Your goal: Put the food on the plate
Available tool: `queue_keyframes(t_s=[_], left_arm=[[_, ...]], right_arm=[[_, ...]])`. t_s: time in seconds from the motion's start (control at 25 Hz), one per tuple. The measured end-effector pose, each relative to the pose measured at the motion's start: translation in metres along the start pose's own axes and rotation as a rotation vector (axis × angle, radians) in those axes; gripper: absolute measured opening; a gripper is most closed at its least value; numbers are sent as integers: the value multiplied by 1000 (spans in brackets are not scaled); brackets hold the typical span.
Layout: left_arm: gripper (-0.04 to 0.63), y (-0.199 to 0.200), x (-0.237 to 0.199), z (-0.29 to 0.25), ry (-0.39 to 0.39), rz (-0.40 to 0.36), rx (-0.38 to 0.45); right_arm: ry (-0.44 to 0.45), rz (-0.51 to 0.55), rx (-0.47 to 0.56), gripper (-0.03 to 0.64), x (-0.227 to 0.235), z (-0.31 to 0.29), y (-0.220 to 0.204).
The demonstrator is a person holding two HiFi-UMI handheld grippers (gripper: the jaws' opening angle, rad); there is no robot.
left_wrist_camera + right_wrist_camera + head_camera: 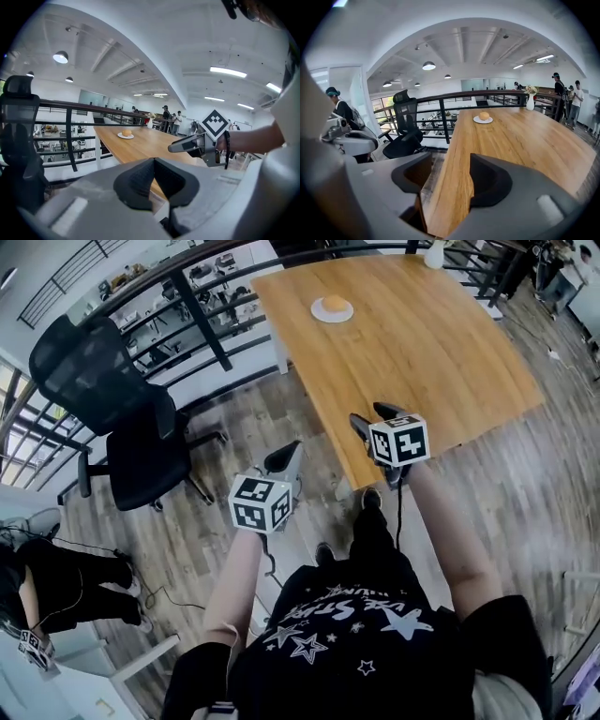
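A round golden bun (pixel 333 303) lies on a small white plate (pixel 322 315) at the far end of the wooden table (pixel 422 352). The bun (pixel 483 115) and plate (pixel 476 120) also show far ahead in the right gripper view. My right gripper (pixel 373 418) hovers at the table's near edge, far from the plate, open with nothing between its pads; in its own view the right gripper (pixel 450 164) spans the table's edge. My left gripper (pixel 281 457) hangs over the floor left of the table. The left gripper (pixel 153 161) has its pads together, holding nothing.
A black office chair (pixel 122 418) stands left of the table beside a black railing (pixel 197 306). A white vase (pixel 434 254) sits at the table's far edge. A person in black (pixel 56 587) is at the lower left, and other people (pixel 557 93) stand far beyond the table.
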State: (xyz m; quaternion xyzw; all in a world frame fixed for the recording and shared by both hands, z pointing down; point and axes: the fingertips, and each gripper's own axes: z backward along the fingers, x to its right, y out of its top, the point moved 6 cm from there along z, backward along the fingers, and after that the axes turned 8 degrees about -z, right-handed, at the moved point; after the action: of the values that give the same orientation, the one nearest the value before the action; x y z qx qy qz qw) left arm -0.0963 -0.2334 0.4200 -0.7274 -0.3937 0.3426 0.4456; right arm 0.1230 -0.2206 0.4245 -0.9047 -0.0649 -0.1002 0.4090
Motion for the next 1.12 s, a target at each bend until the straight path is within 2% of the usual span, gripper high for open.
queue_keyframes(t_s=[0.24, 0.56, 0.64, 0.72, 1.12], left_arm=[[2, -22, 11, 5, -56, 35, -33], [2, -33, 12, -5, -68, 71, -38], [2, -31, 14, -10, -68, 75, -32], [2, -31, 17, -13, -62, 78, -31], [2, -43, 64, 8, -43, 103, -55]], right_arm=[[-20, -48, -12, 220, -16, 9, -32], [-27, -95, -6, 127, -11, 16, -50], [-34, -113, -1, 88, -7, 17, -52], [-39, -145, 11, 3, -4, 20, -55], [30, -176, 28, 2, -8, 67, -93]])
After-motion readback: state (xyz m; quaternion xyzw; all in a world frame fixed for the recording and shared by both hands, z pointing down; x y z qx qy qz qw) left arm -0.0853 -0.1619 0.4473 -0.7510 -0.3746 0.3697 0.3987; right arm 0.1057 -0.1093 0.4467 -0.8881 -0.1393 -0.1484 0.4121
